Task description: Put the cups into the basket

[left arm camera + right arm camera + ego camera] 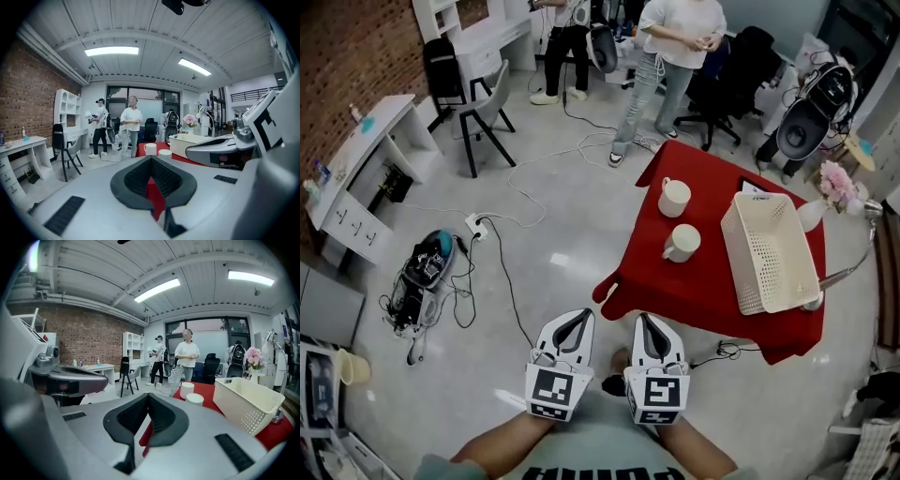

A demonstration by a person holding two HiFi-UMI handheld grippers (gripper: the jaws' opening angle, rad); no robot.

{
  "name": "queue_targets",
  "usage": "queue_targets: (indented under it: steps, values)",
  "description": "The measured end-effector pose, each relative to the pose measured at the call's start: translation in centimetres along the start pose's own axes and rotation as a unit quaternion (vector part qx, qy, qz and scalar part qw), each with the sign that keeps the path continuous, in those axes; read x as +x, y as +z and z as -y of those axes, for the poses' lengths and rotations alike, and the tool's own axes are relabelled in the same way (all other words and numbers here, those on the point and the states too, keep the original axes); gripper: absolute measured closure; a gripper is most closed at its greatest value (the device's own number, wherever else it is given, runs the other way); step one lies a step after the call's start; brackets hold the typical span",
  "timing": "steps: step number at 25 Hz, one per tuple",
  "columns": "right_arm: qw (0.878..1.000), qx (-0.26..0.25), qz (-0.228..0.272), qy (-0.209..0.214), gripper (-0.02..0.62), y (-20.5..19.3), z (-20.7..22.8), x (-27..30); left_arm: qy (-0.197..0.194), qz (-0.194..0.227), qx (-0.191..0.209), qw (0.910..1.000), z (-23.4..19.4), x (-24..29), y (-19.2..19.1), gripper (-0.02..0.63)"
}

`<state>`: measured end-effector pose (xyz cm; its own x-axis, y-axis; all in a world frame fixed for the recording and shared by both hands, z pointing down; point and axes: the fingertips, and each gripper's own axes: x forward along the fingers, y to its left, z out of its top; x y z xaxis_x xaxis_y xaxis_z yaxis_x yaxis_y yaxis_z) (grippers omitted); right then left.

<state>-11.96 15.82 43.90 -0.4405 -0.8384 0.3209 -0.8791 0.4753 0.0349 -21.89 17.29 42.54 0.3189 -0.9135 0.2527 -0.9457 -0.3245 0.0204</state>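
Two white cups stand on the red tablecloth [675,291]: the far cup [674,197] and the near cup [682,243]. To their right lies the cream perforated basket [769,250], with nothing showing inside it. My left gripper [577,319] and right gripper [646,322] hang side by side over the floor, short of the table's near edge. Both are shut with nothing in them. The left gripper view shows the cups [150,149] and basket [197,142] ahead past the closed tips [151,159]. In the right gripper view the cups [187,389] and basket [246,404] lie beyond the closed tips [147,397].
Two people [675,47] stand beyond the table. On the floor at left are cables with a power strip [475,225] and a device [427,267]. A chair [483,112] and a white desk [356,159] are at far left. A vase of flowers [834,183] stands by the basket.
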Motion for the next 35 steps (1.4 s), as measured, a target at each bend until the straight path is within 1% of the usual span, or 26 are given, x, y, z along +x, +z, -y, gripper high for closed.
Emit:
queue_targets:
  steps: [4,10,16,21,25,29,35]
  values:
    - [1.000,-0.001,-0.006,0.003,0.583,0.5,2.9,1.8,0.003,-0.004,0.001,1.0000,0.5,3.2,1.1,0.601]
    - [1.000,-0.008,-0.003,0.013,0.583,1.5,5.9,4.2,0.012,0.000,0.008,0.9999,0.6,7.2,2.7,0.601]
    - [1.000,-0.009,0.008,0.021,0.583,2.5,8.6,5.8,0.021,0.001,0.006,0.9998,1.3,10.0,3.4,0.601]
    - [1.000,-0.010,0.004,0.023,0.583,2.4,10.2,6.5,0.023,-0.003,0.005,0.9997,1.9,11.4,3.5,0.601]
    - [1.000,-0.008,-0.005,0.022,0.583,1.8,10.6,6.7,0.019,-0.003,0.010,0.9998,2.4,11.8,3.5,0.601]
    - [1.000,-0.006,-0.016,0.012,0.583,1.4,11.2,7.6,0.010,-0.012,0.007,0.9999,2.0,12.9,3.0,0.601]
    - [0.999,0.000,-0.033,-0.015,0.583,0.6,13.0,9.6,-0.024,-0.021,0.010,0.9994,1.7,16.7,2.6,0.601]
